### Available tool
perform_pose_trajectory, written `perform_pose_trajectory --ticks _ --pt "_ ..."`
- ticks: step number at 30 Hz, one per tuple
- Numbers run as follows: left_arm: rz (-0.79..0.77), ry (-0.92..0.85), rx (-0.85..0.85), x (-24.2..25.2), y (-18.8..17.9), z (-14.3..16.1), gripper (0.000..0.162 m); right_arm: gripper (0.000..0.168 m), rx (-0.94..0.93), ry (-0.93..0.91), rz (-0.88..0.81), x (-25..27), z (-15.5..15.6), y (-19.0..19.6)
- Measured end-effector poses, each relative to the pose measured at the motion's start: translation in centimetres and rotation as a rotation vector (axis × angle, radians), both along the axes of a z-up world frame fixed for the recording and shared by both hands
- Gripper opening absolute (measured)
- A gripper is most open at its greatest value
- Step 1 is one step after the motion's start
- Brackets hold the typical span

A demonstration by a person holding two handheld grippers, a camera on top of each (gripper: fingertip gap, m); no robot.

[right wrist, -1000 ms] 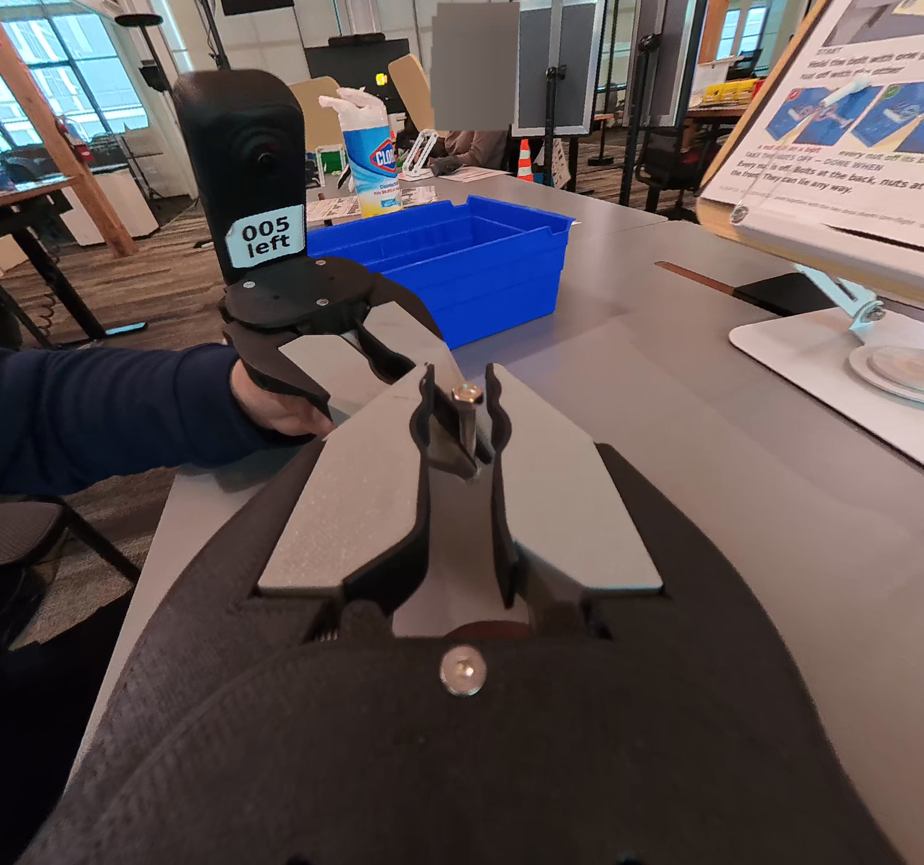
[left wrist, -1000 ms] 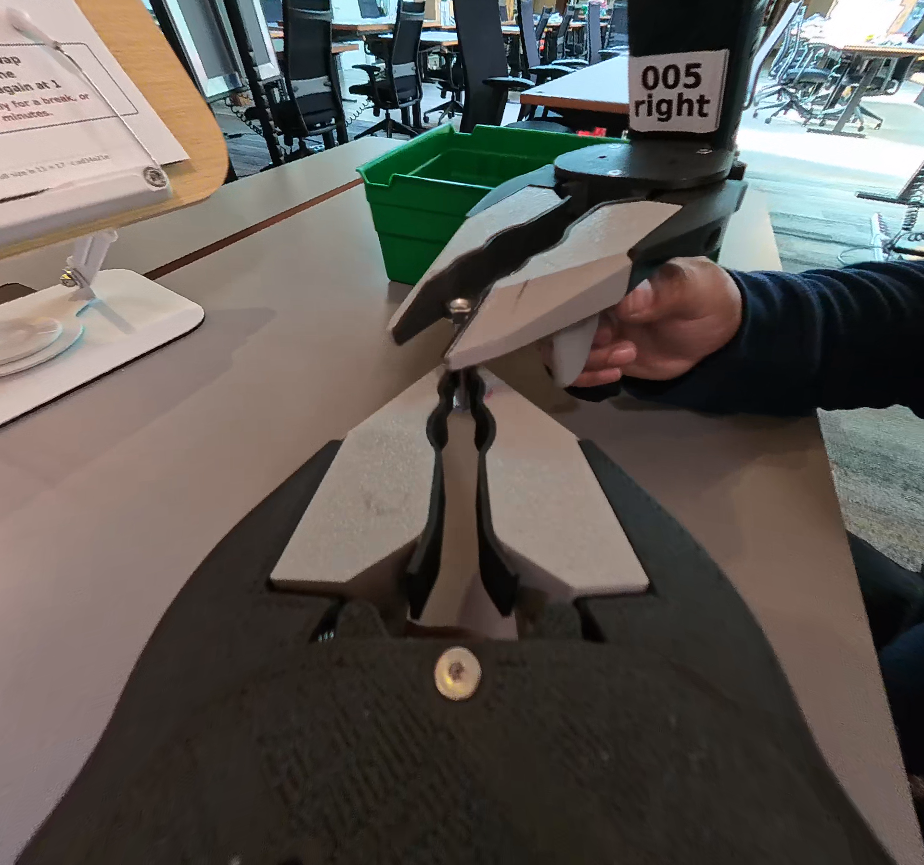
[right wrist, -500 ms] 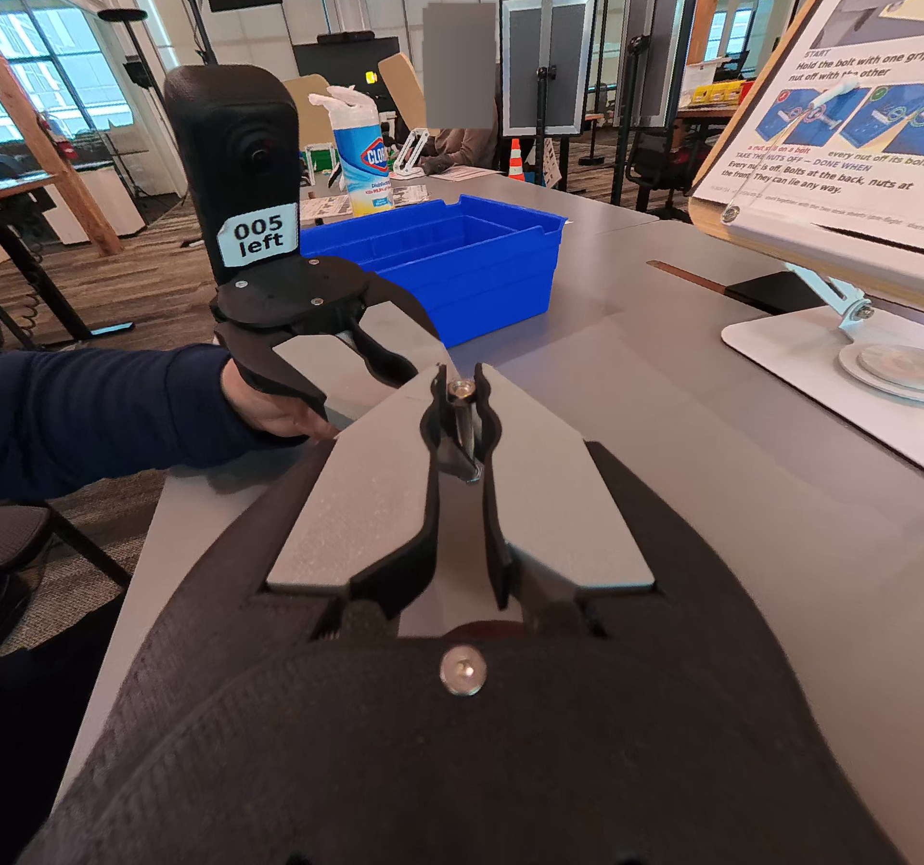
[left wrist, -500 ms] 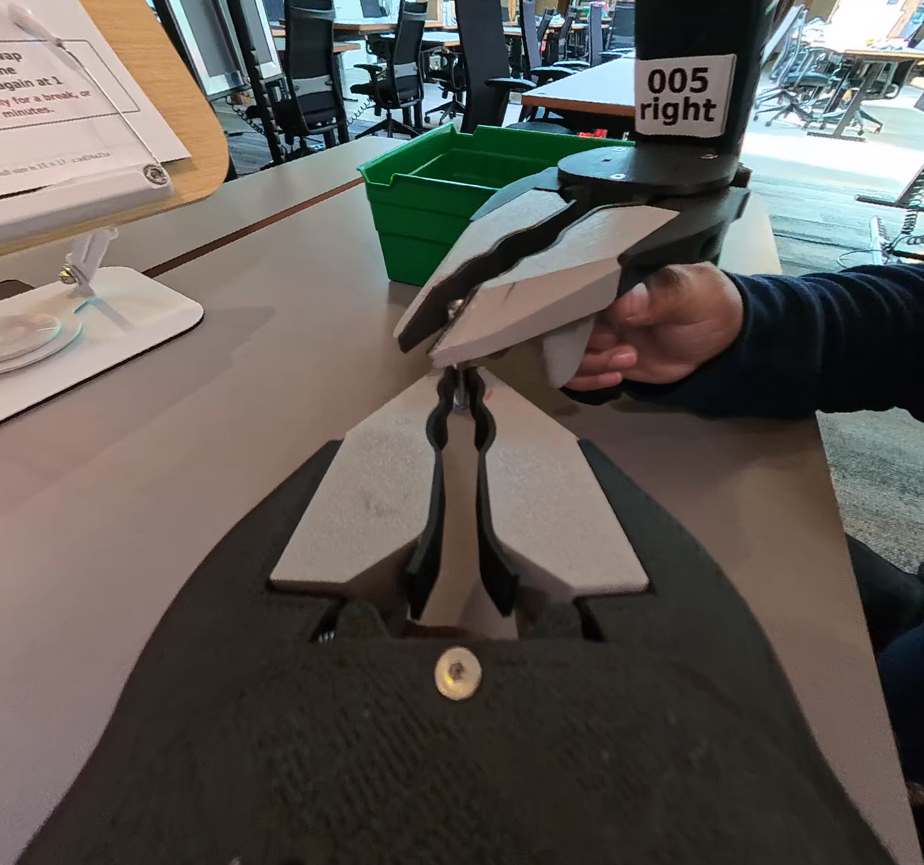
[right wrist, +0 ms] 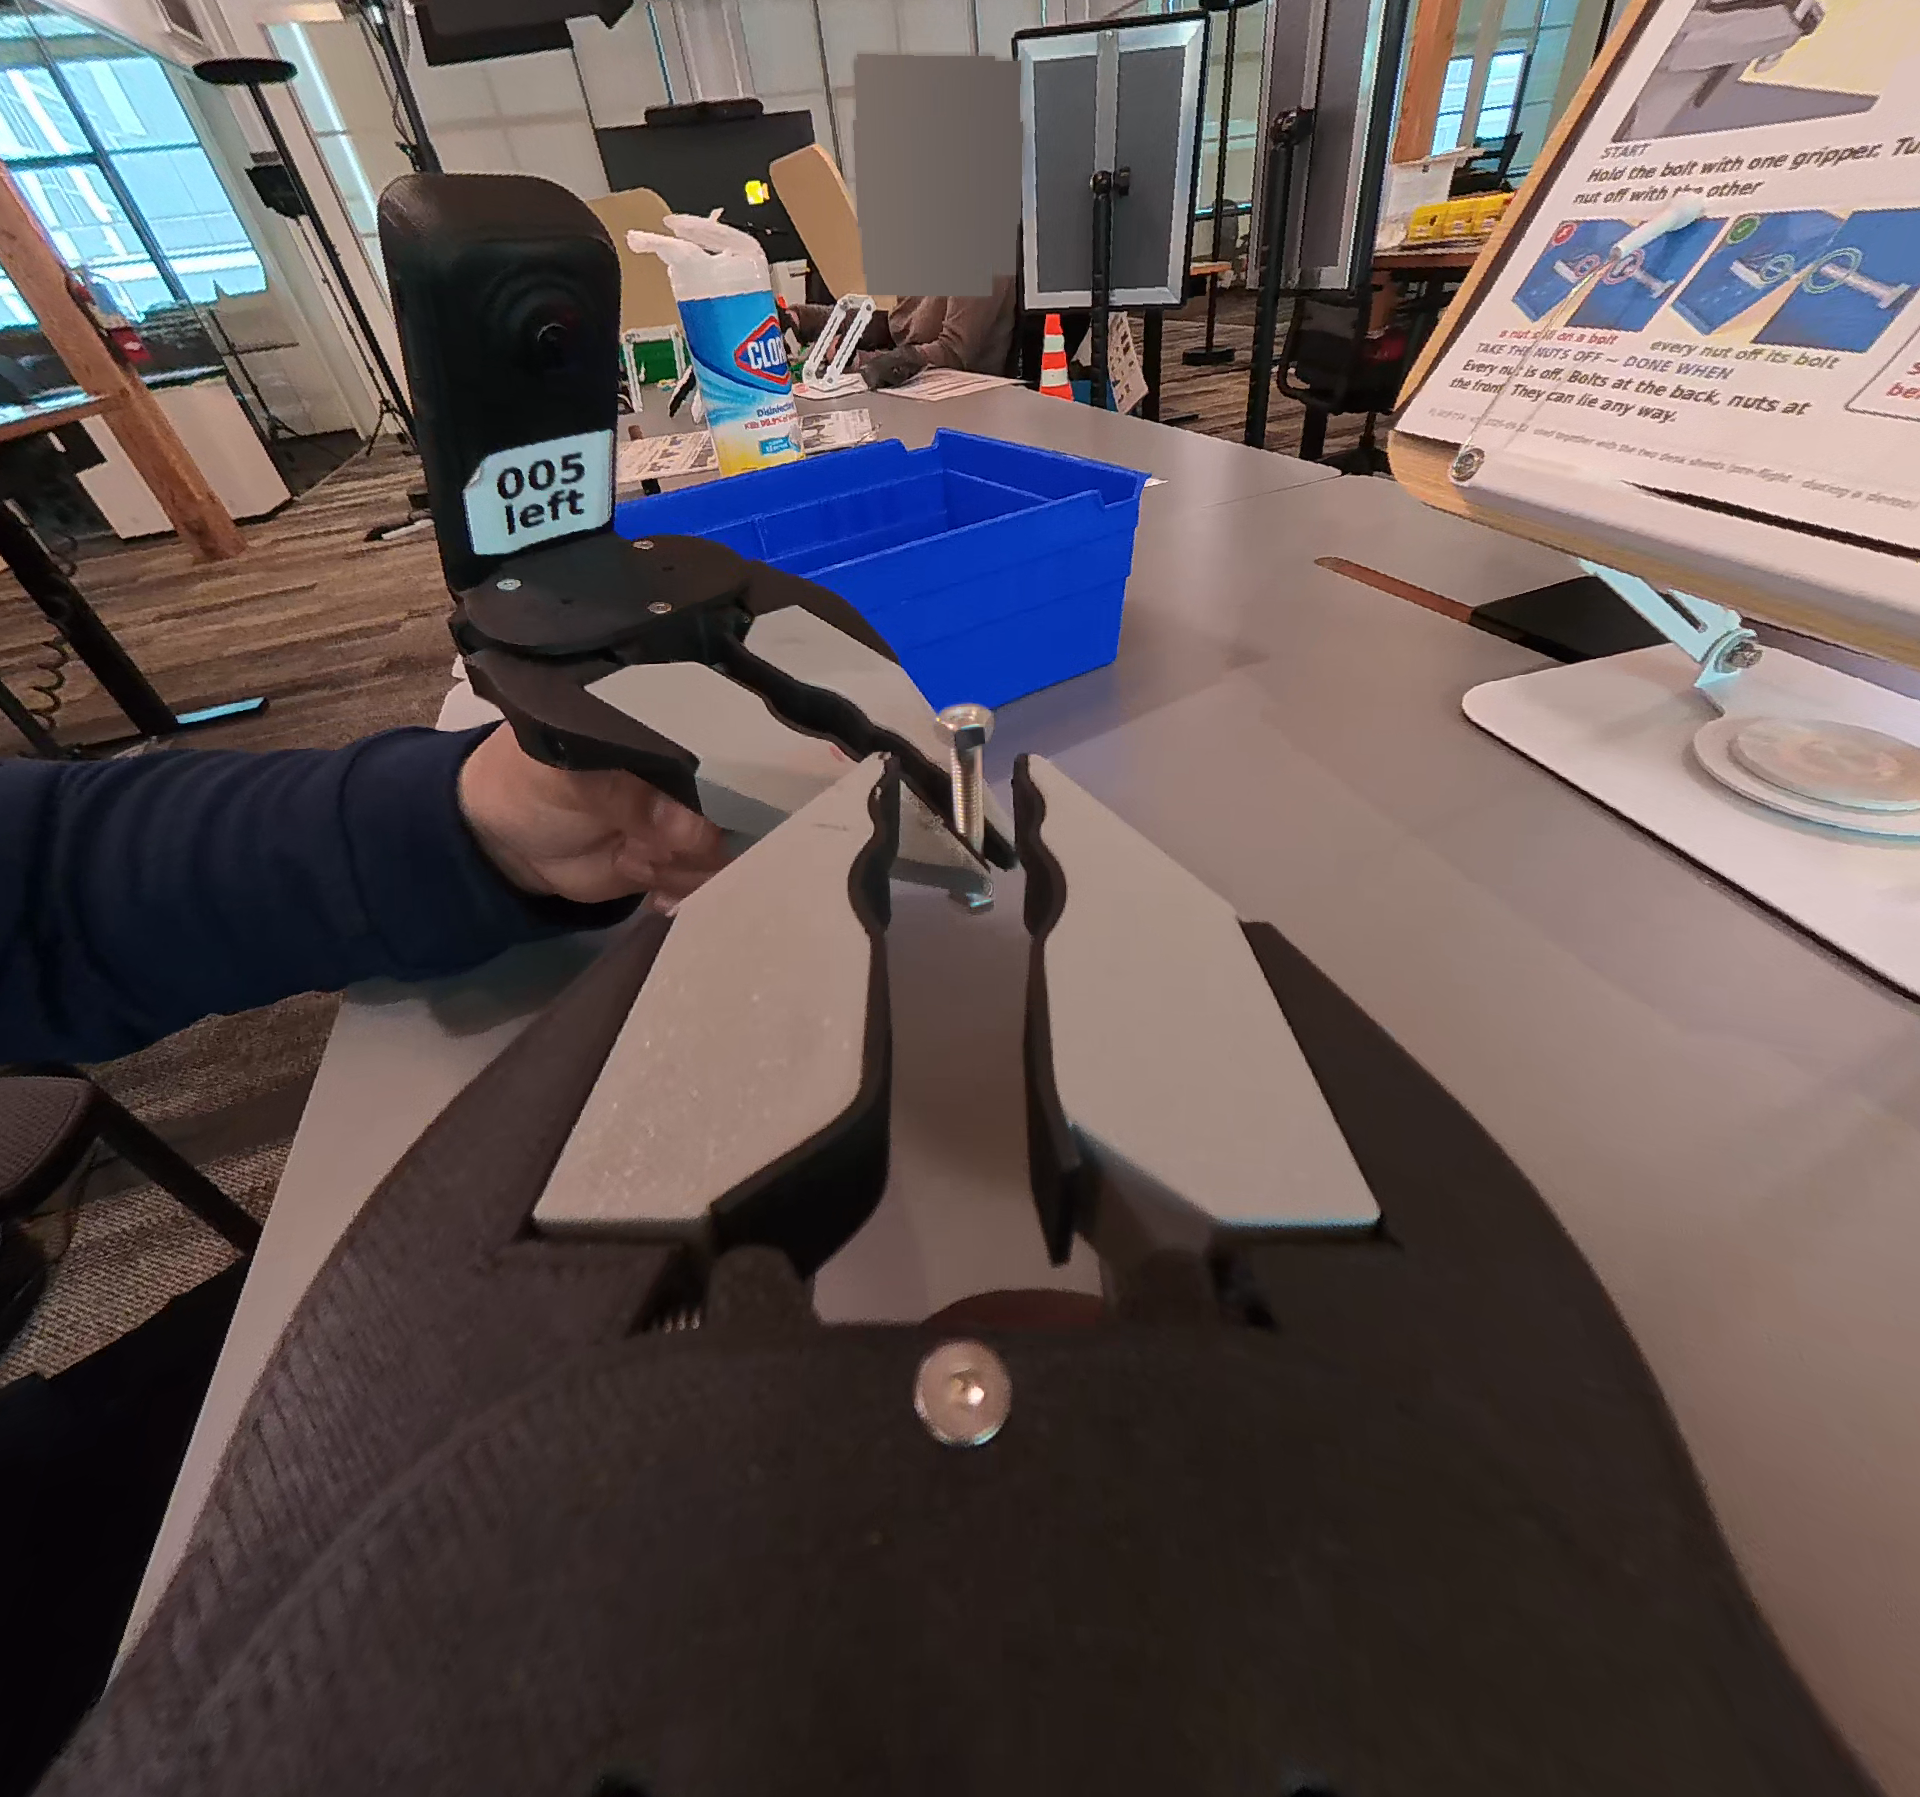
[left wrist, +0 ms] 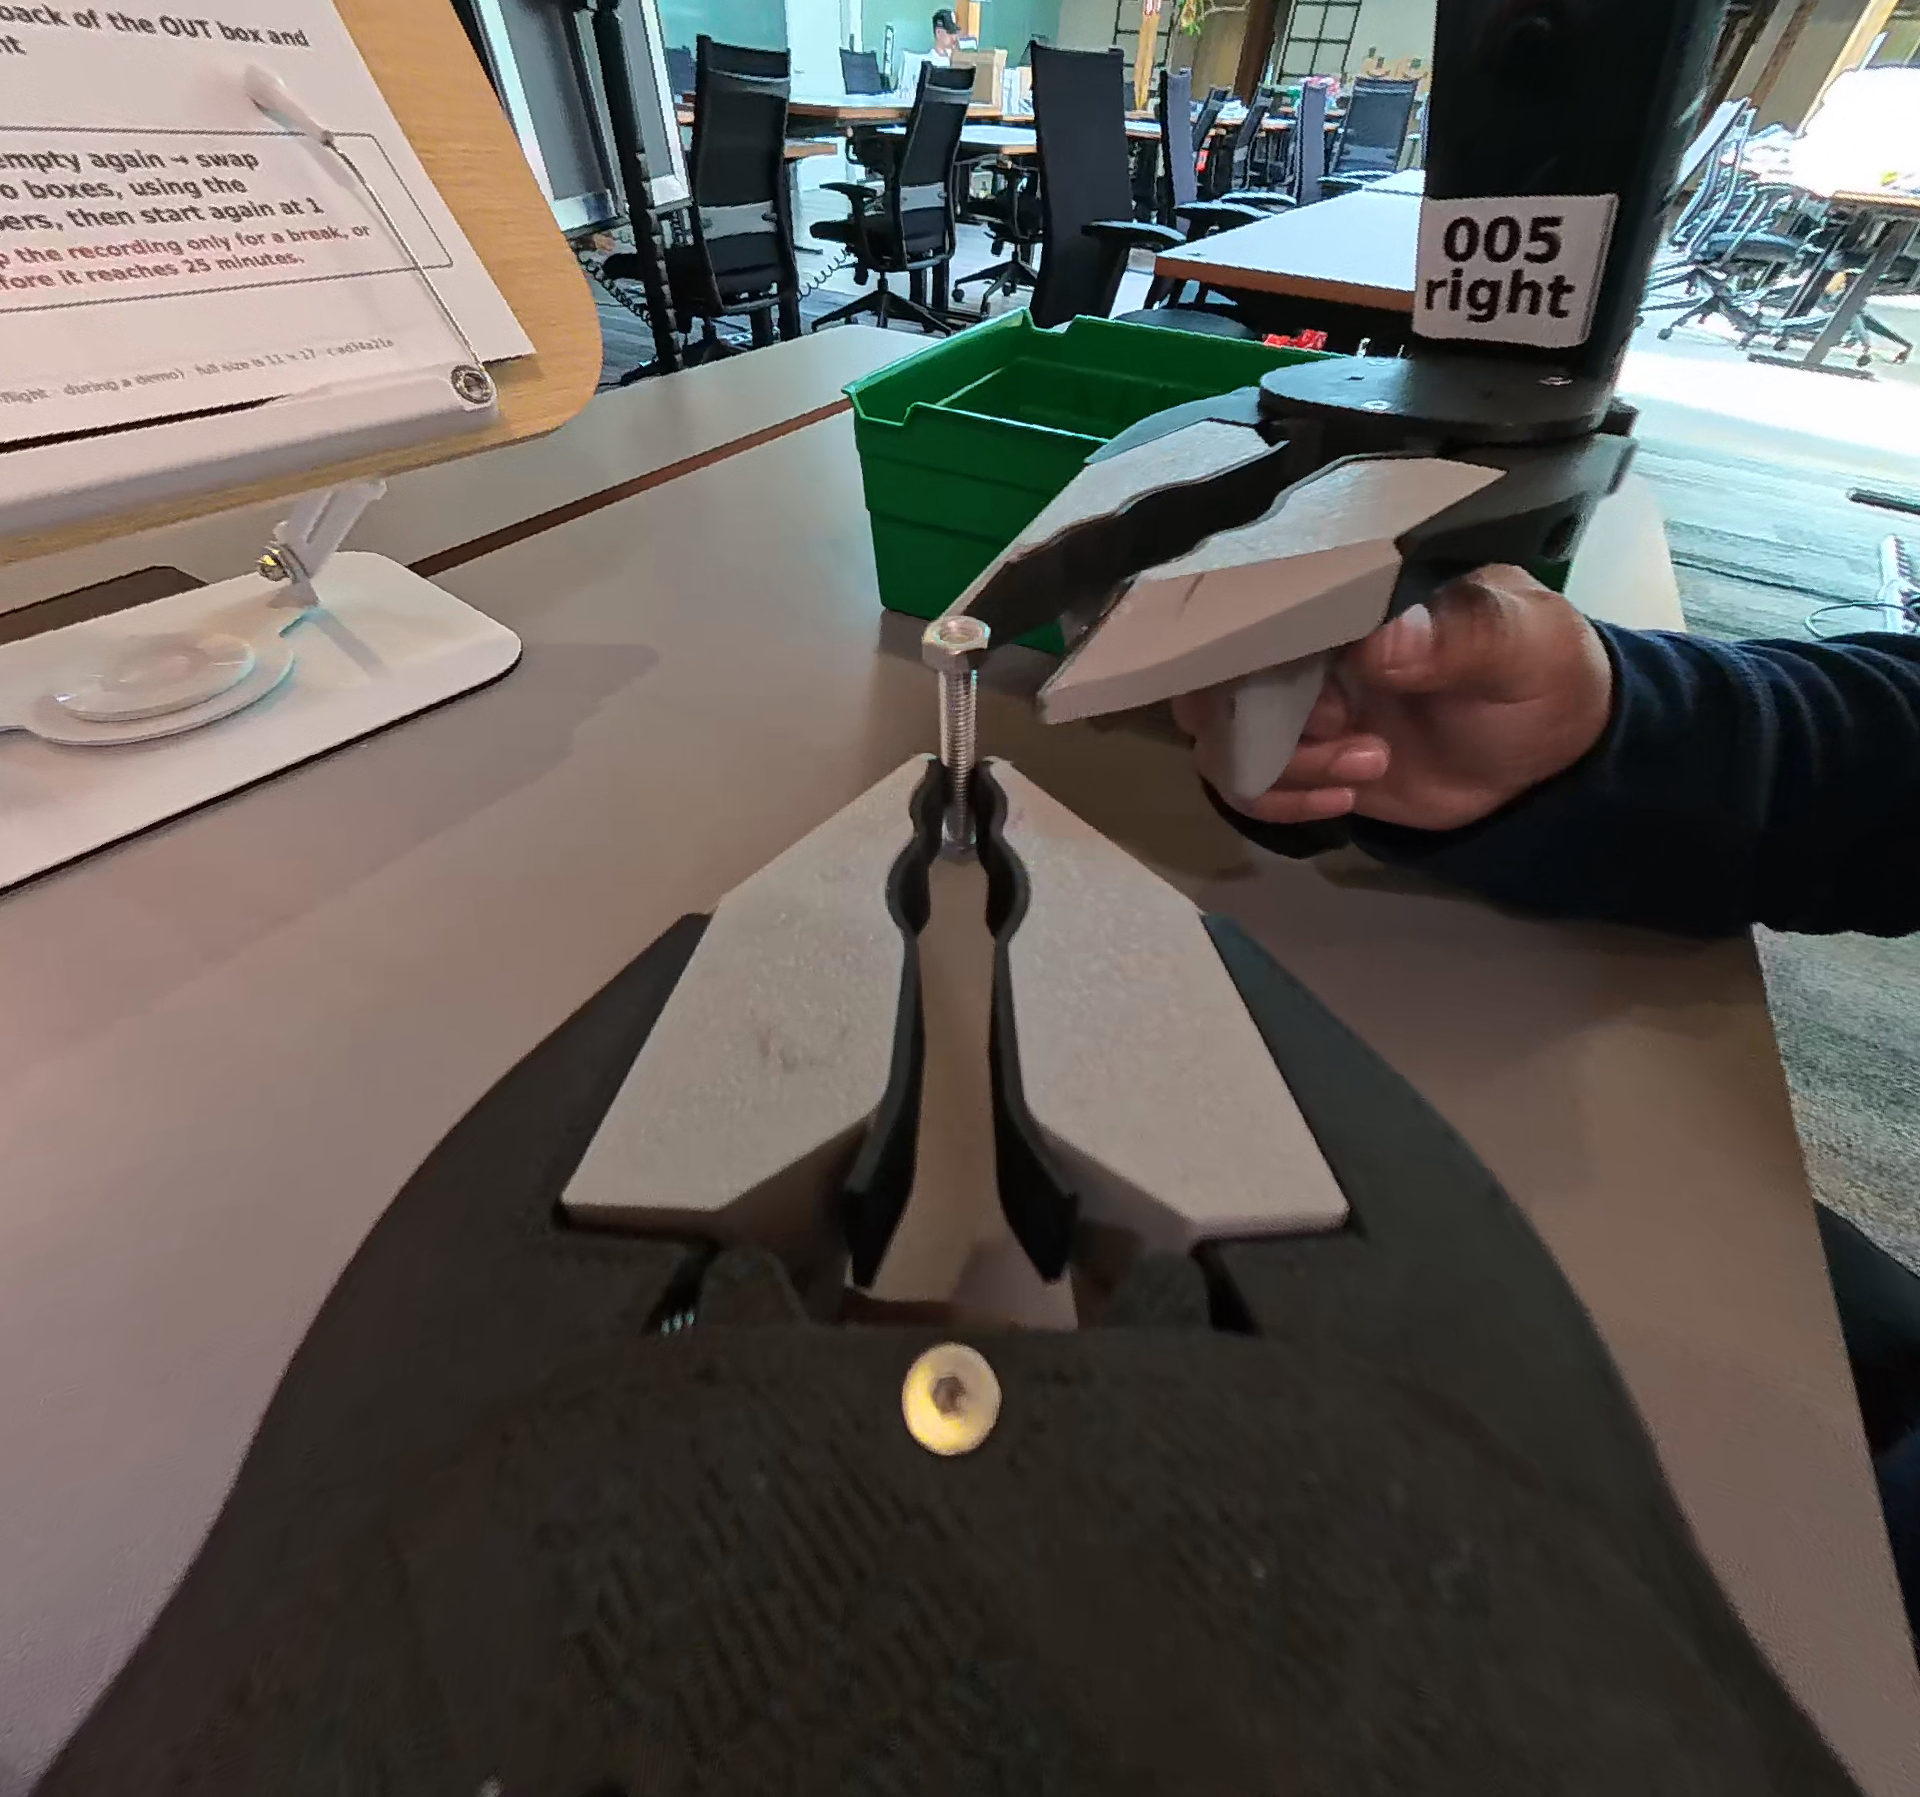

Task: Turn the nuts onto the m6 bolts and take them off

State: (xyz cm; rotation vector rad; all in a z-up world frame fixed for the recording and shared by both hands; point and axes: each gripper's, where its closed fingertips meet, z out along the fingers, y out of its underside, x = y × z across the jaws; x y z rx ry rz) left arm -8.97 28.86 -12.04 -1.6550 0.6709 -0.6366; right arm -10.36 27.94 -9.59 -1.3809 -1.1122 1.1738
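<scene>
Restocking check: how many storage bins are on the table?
2: a green bin beyond the right gripper, and a blue bin behind the left gripper. Their contents are hidden.

Printed matter in view; wording withheld.
White label (left wrist: 1507,267) on black housing (left wrist: 1579,85) above right tongs (left wrist: 1023,656); a matching label (right wrist: 540,490) above left tongs (right wrist: 971,864). Instruction sheet (right wrist: 1714,272) with text and diagrams on the stand (right wrist: 1662,625). Branded wipes tub (right wrist: 740,365) on the far counter (right wrist: 1039,417).
</scene>
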Motion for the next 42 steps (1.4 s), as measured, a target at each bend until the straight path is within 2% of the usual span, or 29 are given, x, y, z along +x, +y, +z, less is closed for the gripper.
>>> perform_pose_trajectory --ticks 12,26,35,42 --pt "-0.062 0.039 -0.001 1.8 -0.9 -0.6 0.002 0.013 0.013 -0.021 0.021 -0.8 -0.5 -0.8" --pt "-0.001 0.012 -0.018 0.4 0.0 -0.5 0.002 0.017 0.005 0.007 -0.010 0.0 0.1 -0.1" --pt "-0.085 0.028 -0.021 2.0 -1.1 -0.8 0.002 0.007 -0.005 -0.003 0.030 -0.7 -0.3 -1.0" --pt "-0.078 0.032 -0.014 2.0 -1.1 -0.7 0.002 0.007 -0.004 -0.003 0.030 -0.7 -0.3 -1.0"
